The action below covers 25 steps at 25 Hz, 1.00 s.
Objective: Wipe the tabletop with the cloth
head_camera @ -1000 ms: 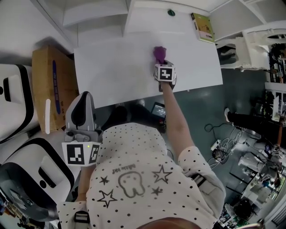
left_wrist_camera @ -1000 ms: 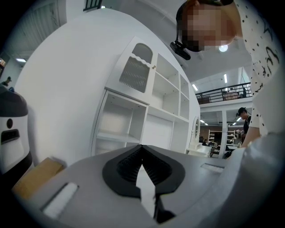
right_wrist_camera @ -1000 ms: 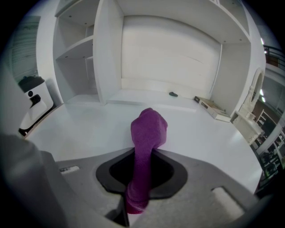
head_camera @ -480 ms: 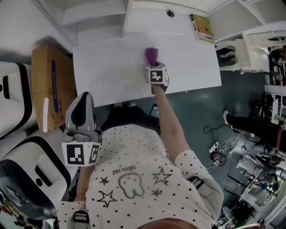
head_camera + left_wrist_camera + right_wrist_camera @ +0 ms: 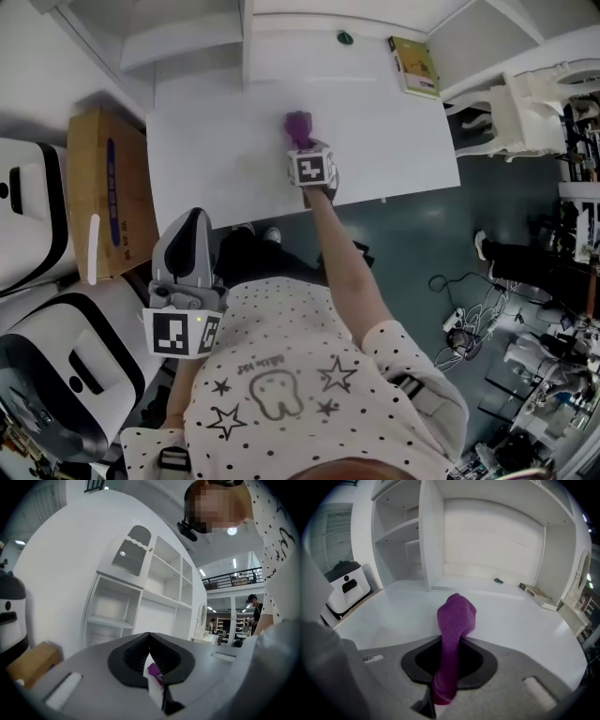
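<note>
Right gripper (image 5: pixel 449 674) closed tight on purple cloth (image 5: pixel 457 616), cloth touching white tabletop (image 5: pixel 525 620)

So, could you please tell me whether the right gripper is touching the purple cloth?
Touching. The right gripper view shows the purple cloth clamped between the jaws of the right gripper.

A cardboard box (image 5: pixel 101 192) stands at left — a yellowish book (image 5: pixel 413 66) and small green object (image 5: pixel 345 37) lie apart.

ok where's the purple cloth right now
Head view: the purple fabric cloth is pinched in the right claw, pressed on the white tabletop near its middle.
</note>
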Each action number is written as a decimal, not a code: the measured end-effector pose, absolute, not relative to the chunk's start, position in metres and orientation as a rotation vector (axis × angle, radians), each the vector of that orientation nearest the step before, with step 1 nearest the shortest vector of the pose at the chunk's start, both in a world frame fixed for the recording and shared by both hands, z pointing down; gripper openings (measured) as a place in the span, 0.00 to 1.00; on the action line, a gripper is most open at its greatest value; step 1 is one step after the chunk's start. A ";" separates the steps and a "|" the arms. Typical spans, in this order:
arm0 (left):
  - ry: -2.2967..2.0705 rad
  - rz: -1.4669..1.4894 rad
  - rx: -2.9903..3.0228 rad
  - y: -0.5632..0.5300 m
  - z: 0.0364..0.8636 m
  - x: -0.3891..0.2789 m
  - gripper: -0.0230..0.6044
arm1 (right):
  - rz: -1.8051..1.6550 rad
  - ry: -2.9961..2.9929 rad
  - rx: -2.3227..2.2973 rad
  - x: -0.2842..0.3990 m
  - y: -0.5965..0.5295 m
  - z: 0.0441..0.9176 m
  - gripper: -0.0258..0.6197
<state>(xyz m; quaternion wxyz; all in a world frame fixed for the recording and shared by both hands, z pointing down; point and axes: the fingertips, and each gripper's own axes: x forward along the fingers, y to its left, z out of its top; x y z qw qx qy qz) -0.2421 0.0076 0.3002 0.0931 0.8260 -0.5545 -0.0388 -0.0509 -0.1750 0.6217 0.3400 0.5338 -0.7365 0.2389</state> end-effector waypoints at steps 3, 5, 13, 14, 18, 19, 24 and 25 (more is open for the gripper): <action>-1.628 -0.126 2.441 0.012 0.303 -0.237 0.03 | 0.604 -1.938 1.365 -0.059 -0.175 0.620 0.13; -1.635 -0.124 2.440 0.012 0.303 -0.241 0.03 | 0.608 -1.935 1.358 -0.062 -0.173 0.620 0.13; -1.660 -0.127 2.442 0.000 0.288 -0.273 0.03 | 0.708 -1.880 1.378 -0.070 -0.161 0.626 0.13; -1.658 -0.126 2.441 -0.001 0.288 -0.278 0.03 | 0.702 -1.880 1.381 -0.072 -0.162 0.625 0.13; -1.654 -0.111 2.439 0.000 0.292 -0.294 0.03 | 0.709 -1.876 1.377 -0.082 -0.163 0.625 0.13; -1.653 -0.112 2.438 0.000 0.293 -0.297 0.03 | 0.716 -1.874 1.372 -0.085 -0.162 0.626 0.13; -1.635 -0.126 2.451 0.003 0.292 -0.309 0.03 | 0.715 -1.876 1.356 -0.103 -0.157 0.625 0.13; -1.629 -0.130 2.454 0.004 0.292 -0.310 0.03 | 0.718 -1.881 1.349 -0.108 -0.155 0.625 0.13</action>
